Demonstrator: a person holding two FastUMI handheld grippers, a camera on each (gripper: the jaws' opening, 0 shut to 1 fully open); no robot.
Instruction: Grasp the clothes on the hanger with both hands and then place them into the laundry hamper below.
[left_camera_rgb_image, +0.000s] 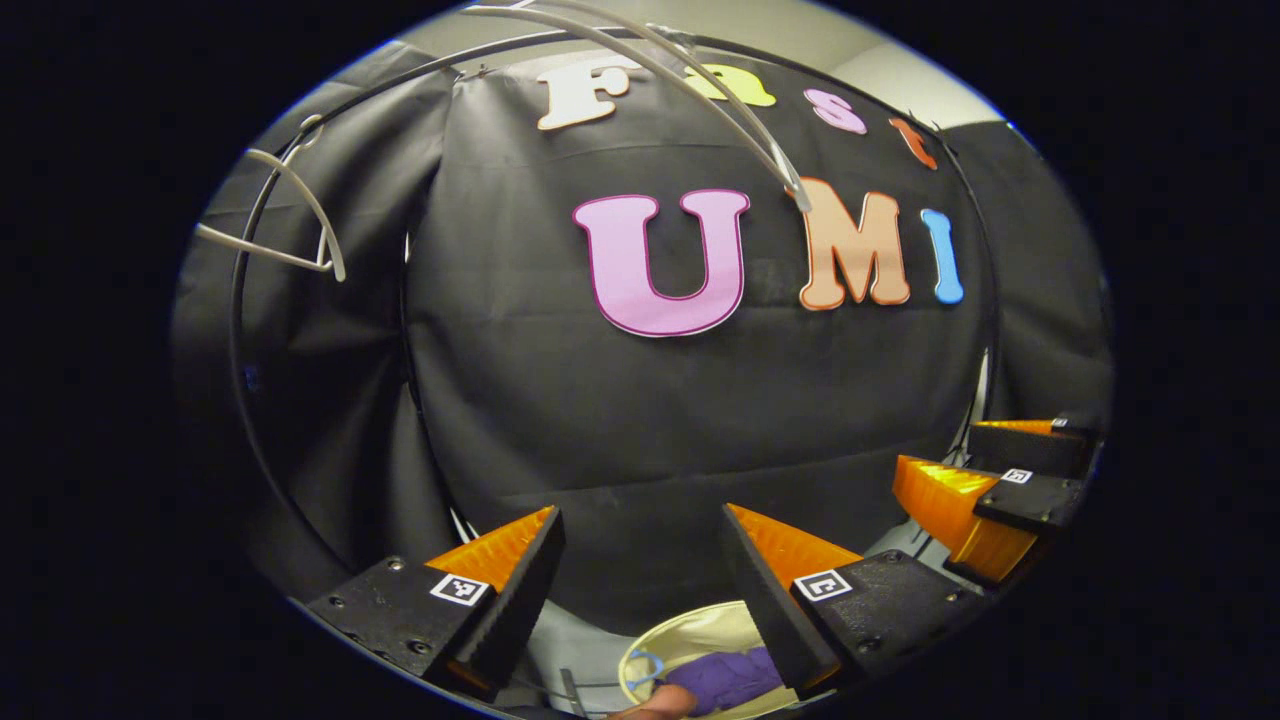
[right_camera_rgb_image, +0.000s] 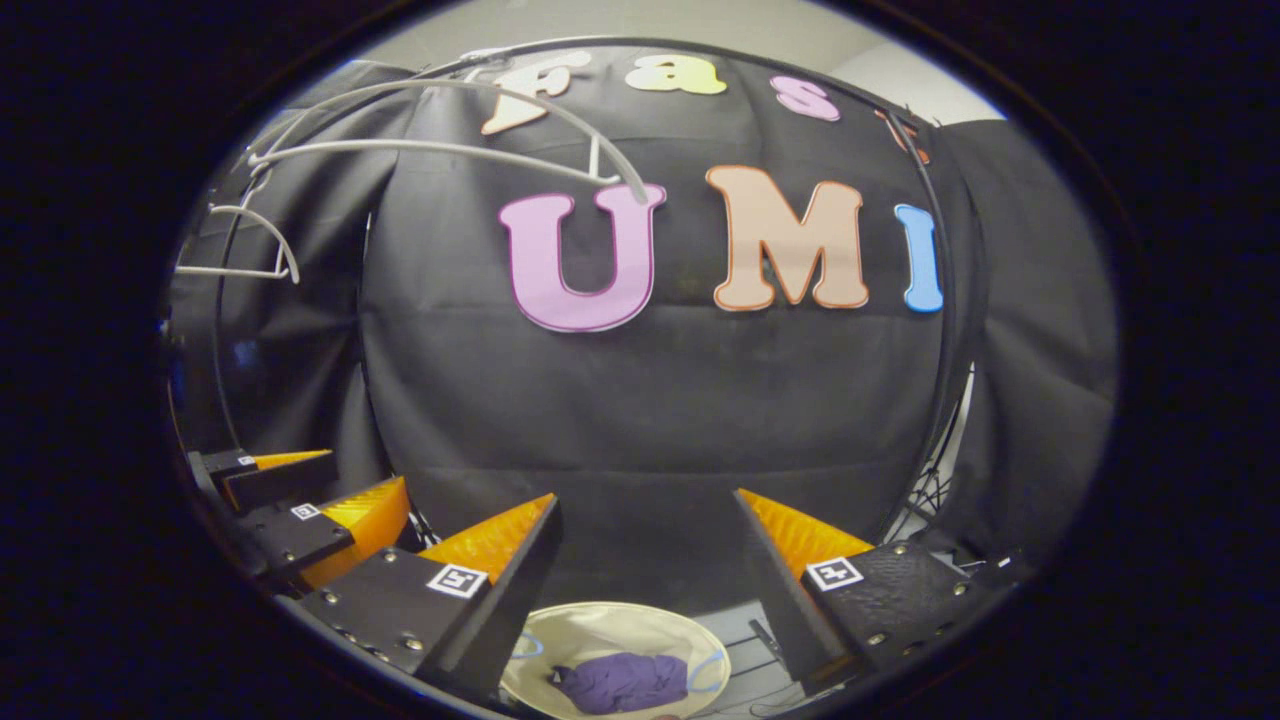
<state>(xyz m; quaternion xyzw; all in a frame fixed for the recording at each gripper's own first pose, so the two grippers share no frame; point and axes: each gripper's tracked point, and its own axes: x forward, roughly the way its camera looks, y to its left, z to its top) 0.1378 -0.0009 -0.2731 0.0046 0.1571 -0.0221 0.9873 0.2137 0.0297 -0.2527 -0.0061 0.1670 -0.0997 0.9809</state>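
Basically done: purple clothes (right_camera_rgb_image: 622, 682) sit bunched in the hamper (right_camera_rgb_image: 600, 622) below, and the hangers (right_camera_rgb_image: 440, 148) on the rail hang bare. Left gripper (left_camera_rgb_image: 640, 570) and right gripper (right_camera_rgb_image: 645, 560) are side by side above the hamper, both with jaws spread and nothing between them. Only risk I see: a careless lift could snag a finger on the nearest hanger overhead and set it swinging.

Purple clothes (right_camera_rgb_image: 625, 682); cream hamper (right_camera_rgb_image: 600, 625); white hanger (right_camera_rgb_image: 440, 148).
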